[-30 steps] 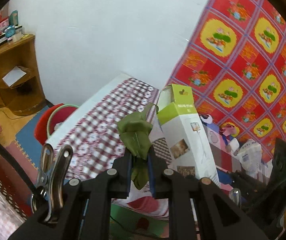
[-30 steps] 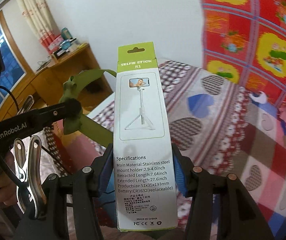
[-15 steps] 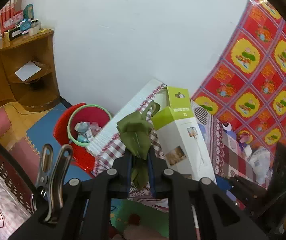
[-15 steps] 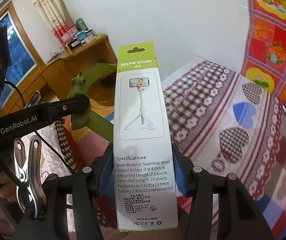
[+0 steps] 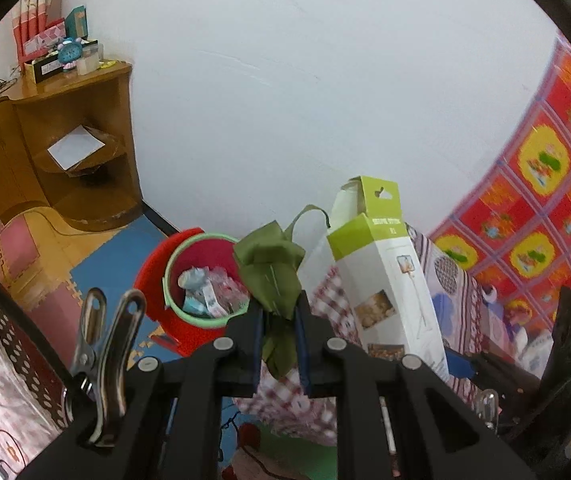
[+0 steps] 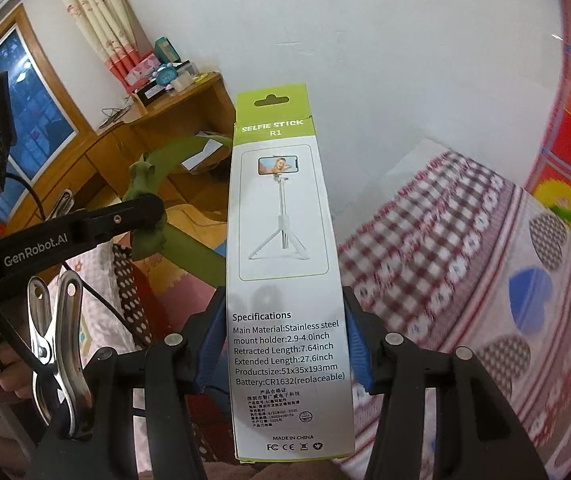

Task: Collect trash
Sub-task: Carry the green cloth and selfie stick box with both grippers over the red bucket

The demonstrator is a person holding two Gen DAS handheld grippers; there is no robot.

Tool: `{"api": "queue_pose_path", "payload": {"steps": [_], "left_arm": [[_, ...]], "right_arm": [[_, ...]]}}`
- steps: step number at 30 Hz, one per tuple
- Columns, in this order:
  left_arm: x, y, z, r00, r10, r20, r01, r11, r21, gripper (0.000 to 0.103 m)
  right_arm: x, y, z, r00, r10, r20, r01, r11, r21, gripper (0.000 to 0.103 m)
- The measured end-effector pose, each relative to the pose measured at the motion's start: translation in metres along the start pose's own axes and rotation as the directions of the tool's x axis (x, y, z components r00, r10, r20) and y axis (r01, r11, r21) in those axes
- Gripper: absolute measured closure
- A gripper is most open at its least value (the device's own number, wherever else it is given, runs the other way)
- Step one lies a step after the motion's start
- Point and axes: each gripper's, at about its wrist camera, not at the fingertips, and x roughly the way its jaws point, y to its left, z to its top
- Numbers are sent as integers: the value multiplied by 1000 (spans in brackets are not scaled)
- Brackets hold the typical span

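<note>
My left gripper (image 5: 279, 316) is shut on a crumpled green cloth bag (image 5: 271, 276), held in the air just right of a red trash bin (image 5: 189, 268) with a green rim that holds several wrappers. My right gripper (image 6: 285, 328) is shut on a white and green selfie stick box (image 6: 285, 264), held upright. The same box (image 5: 389, 288) shows to the right in the left wrist view. In the right wrist view the left gripper (image 6: 141, 216) and the green bag (image 6: 153, 184) appear at the left. The bin is hidden in that view.
A bed with a red checked cover (image 6: 445, 240) lies to the right. A wooden corner shelf (image 5: 65, 152) stands by the white wall. Foam floor mats (image 5: 105, 264) surround the bin. A red patterned quilt (image 5: 545, 200) hangs at the right.
Both grippers have swung left with their loads. The bed has slid right and the red bin has come into full view just left of the left gripper's fingers.
</note>
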Motion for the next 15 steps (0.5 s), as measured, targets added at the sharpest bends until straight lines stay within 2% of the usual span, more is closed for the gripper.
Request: {"api": "queue_pose_path", "payload": {"steps": [6, 15], "left_arm": [[30, 17, 29, 1000, 17, -16, -17, 1000, -22, 89], [68, 39, 52, 998, 26, -61, -29, 999, -37, 89]], "right_arm": [[24, -1, 30, 1000, 19, -12, -19, 1000, -6, 49], [57, 1, 57, 999, 29, -41, -29, 1000, 10, 49]]}}
